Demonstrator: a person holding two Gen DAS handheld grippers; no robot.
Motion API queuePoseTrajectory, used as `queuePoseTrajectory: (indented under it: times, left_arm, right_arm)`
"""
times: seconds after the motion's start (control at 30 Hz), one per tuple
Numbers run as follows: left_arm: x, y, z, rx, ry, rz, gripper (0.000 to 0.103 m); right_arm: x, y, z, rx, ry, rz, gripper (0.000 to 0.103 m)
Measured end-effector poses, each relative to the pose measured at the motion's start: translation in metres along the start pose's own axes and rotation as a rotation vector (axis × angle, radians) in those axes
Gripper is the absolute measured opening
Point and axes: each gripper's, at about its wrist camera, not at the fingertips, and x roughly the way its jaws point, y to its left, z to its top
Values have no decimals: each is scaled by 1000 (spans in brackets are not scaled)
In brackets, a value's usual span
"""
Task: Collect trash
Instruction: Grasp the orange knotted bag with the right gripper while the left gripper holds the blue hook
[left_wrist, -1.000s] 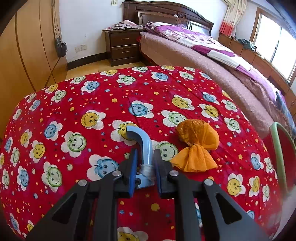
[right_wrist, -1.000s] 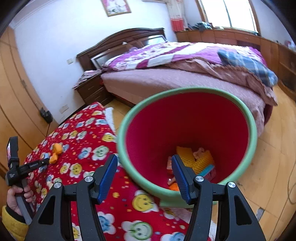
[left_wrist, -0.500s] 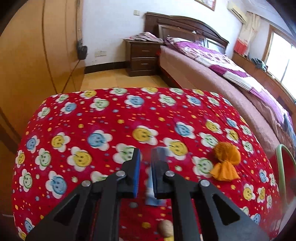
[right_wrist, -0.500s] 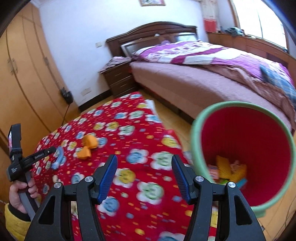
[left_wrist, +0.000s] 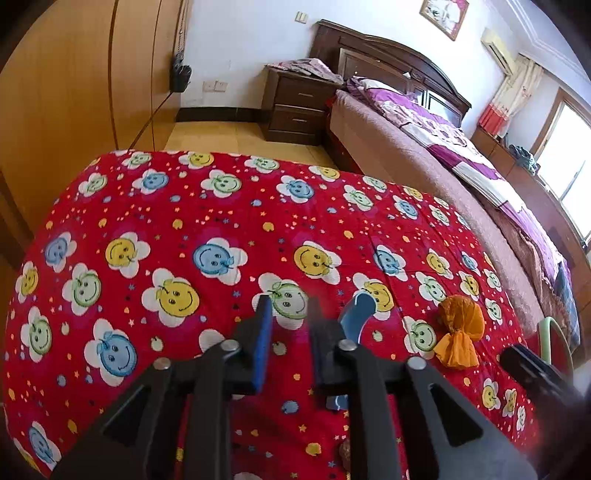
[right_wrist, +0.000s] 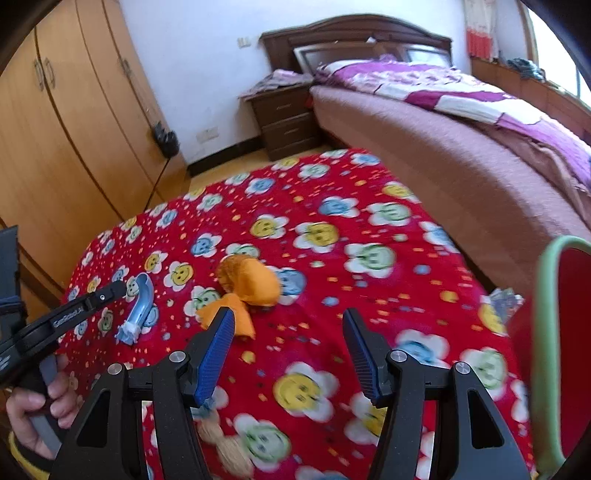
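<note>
Hand visible only from right wrist.

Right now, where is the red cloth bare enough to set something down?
Free: the far half of the red cloth, toward the nightstand, and the stretch between the orange wad and the bin. Crowded: the near-left corner, where the blue piece lies beside the wad.
</note>
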Motion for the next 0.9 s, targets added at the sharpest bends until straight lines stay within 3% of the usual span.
queuePoseTrajectory:
  times: [0.33,0.4,0.43,0.57,0.9]
  left_arm:
    - [5,-13,-8,44,28,10,32]
    - [3,-16,-10,53,29,4,35]
    - [2,-17,-11,57,30,0,35]
    - [3,-26,-15,74,47,-24,36]
    - [7,-41,-23,140,58,-21,36]
  right_arm:
    - [45,28,14,-51,39,3,62]
    - [49,30,13,-68,37,-11,54]
    - [49,31,12,-87,31,-29,43]
    - [47,32,9,-127,28,-25,30]
    - [28,17,3,-60,8,-3,25]
